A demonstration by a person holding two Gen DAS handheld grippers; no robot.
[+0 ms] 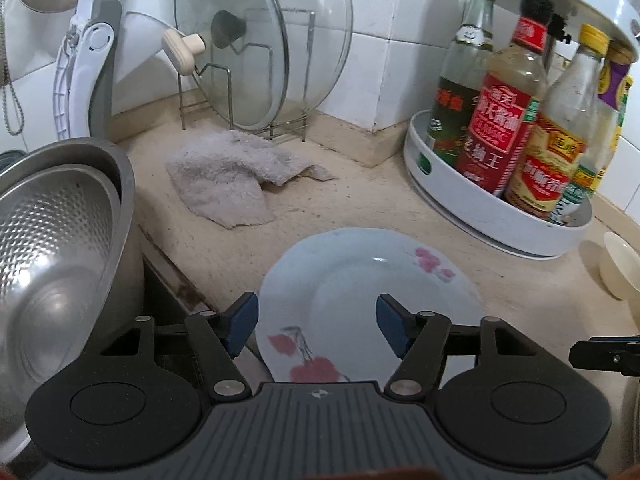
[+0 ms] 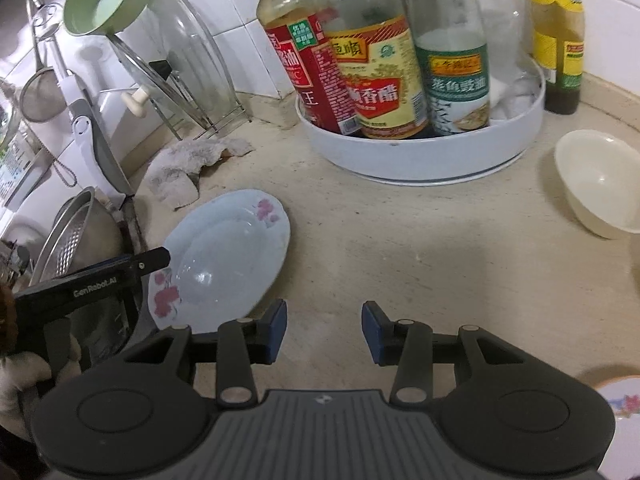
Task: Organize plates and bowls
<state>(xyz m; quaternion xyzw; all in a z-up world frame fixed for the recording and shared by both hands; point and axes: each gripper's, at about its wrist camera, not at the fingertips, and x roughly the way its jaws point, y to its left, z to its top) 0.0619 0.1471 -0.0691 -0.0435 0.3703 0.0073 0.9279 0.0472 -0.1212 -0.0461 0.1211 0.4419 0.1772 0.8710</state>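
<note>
A pale blue plate with pink flowers (image 1: 360, 280) lies flat on the beige counter; it also shows in the right wrist view (image 2: 228, 252). My left gripper (image 1: 318, 326) is open and empty, its blue pads straddling the plate's near part just above it. My right gripper (image 2: 324, 330) is open and empty above bare counter, to the right of the plate. A cream bowl (image 2: 600, 180) stands at the right; its edge shows in the left wrist view (image 1: 620, 264). A second flowered plate (image 2: 620, 404) peeks in at the lower right.
A white turntable tray (image 2: 420, 156) with several sauce bottles (image 2: 376, 80) stands at the back. A crumpled cloth (image 1: 232, 176), a wire rack with glass lids (image 1: 260, 48), and steel bowls (image 1: 60, 248) in the sink at left. Tiled wall behind.
</note>
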